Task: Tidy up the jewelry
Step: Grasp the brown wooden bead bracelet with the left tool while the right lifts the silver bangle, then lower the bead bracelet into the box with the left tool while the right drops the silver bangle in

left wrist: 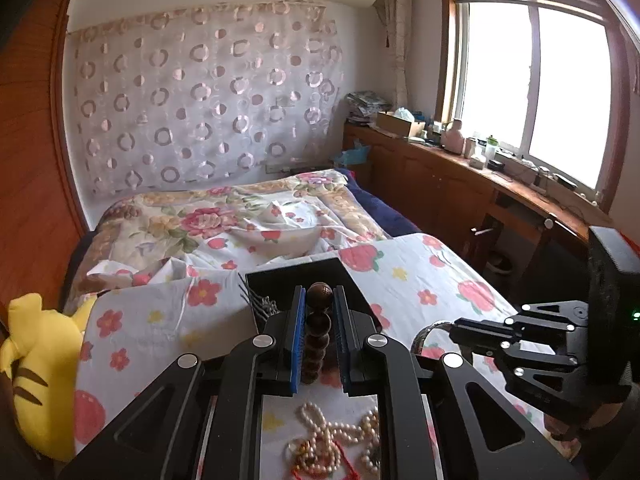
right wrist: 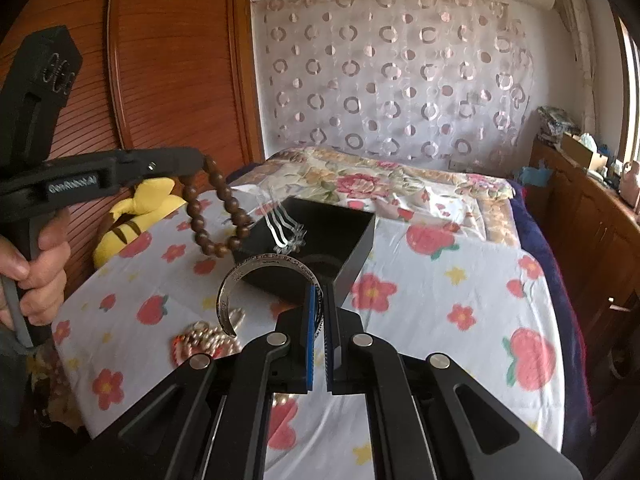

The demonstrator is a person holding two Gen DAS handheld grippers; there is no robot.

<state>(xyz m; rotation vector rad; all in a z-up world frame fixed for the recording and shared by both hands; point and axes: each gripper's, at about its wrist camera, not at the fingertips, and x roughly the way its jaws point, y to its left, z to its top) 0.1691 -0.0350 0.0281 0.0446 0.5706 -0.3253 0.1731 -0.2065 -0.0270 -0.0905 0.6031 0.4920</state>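
Our left tongs (left wrist: 316, 334) grip the wooden bead bracelet (right wrist: 214, 212); our right tongs (right wrist: 319, 320) pinch the silver bangle (right wrist: 240, 280). Both hang near the black box (right wrist: 340, 224), probably open-topped. We should lower each inside before releasing.

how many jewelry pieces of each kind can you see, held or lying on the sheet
wooden bead bracelet, in the left tongs: 1
silver cuff bangle, in the right tongs: 1
pearl strand, on the sheet: 1
red cord piece, on the sheet: 1
total: 4
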